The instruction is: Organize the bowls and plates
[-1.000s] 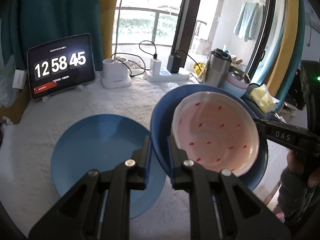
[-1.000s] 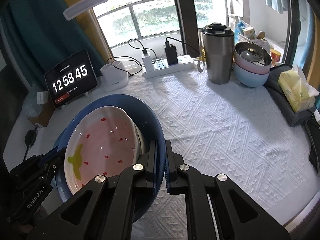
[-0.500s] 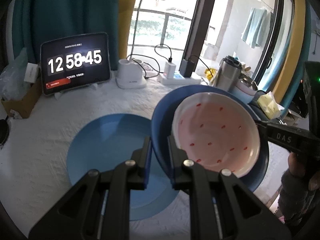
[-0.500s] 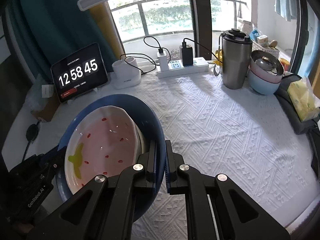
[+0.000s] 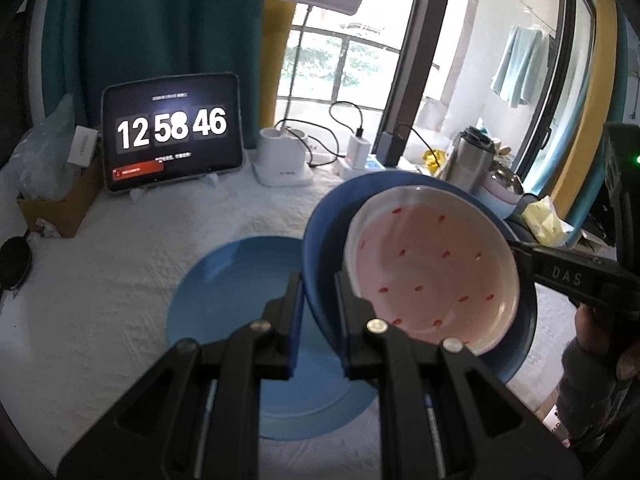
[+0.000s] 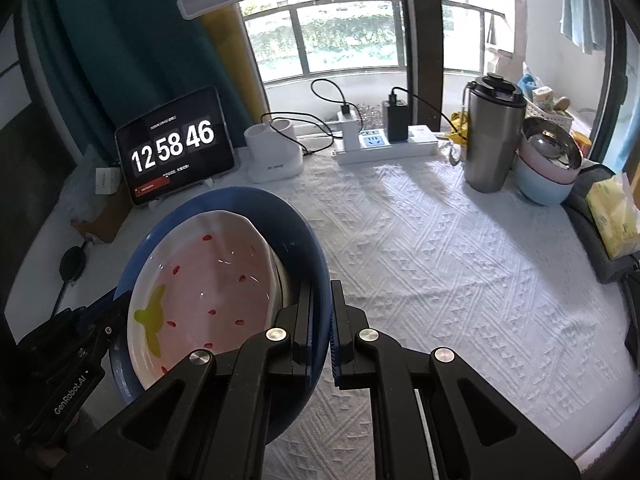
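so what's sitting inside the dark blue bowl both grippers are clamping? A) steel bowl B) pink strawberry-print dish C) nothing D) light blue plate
B: the pink strawberry-print dish rests inside the dark blue bowl, whose rim the left gripper and the right gripper pinch from opposite sides; the light blue plate lies on the tablecloth below.

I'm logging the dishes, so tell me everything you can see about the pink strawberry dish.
The strawberry dish is a glossy, ceramic-looking shallow dish: pale pink inside with small red seed marks, a yellow-green leaf shape at one end, and a white wavy rim. It sits nested inside the dark blue bowl, held tilted above the table; no gripper visibly touches it.
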{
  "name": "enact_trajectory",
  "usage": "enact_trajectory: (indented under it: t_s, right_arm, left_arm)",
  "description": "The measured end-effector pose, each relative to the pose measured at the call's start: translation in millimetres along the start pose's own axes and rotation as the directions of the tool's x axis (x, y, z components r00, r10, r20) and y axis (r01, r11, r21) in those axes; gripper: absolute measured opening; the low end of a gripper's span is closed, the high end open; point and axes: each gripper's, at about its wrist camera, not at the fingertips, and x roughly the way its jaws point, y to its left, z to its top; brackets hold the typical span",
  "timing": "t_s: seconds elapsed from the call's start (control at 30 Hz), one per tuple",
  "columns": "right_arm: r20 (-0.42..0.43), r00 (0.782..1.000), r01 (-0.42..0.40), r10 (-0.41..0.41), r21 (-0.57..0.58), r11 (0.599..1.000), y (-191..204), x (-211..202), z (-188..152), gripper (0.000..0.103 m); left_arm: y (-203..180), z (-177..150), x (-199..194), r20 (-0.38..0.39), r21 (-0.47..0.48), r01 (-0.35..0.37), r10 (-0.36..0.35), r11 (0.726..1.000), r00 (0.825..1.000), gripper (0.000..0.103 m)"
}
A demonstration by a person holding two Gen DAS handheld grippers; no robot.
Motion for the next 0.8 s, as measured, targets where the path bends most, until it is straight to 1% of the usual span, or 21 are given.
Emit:
enact_trajectory:
  t_s: [0.37, 0.53, 0.8]
  right_arm:
    - [-0.019, 0.999, -0.035, 0.034, -0.039, 0.999, 30.3, 19.2, 6.9, 0.009]
    - [-0.040, 0.998, -0.054, 0.052, -0.059, 0.997, 44.0, 32.1, 8.4, 0.010]
    - [-0.087, 0.993, -0.080, 0.075, -0.062, 0.995, 58.7, 57.6, 6.3, 0.010]
  left_arm:
    - [31.0, 2.8, -3.9, 0.004, -0.033, -0.049, 0.049, 0.998, 0.999, 0.014]
    - [46.8, 2.4, -2.2, 0.001, -0.053, -0.069, 0.069, 0.996, 0.998, 0.014]
    - [70.1, -2.0, 11.2, -0.042, -0.076, -0.104, 0.101, 0.992, 0.994, 0.014]
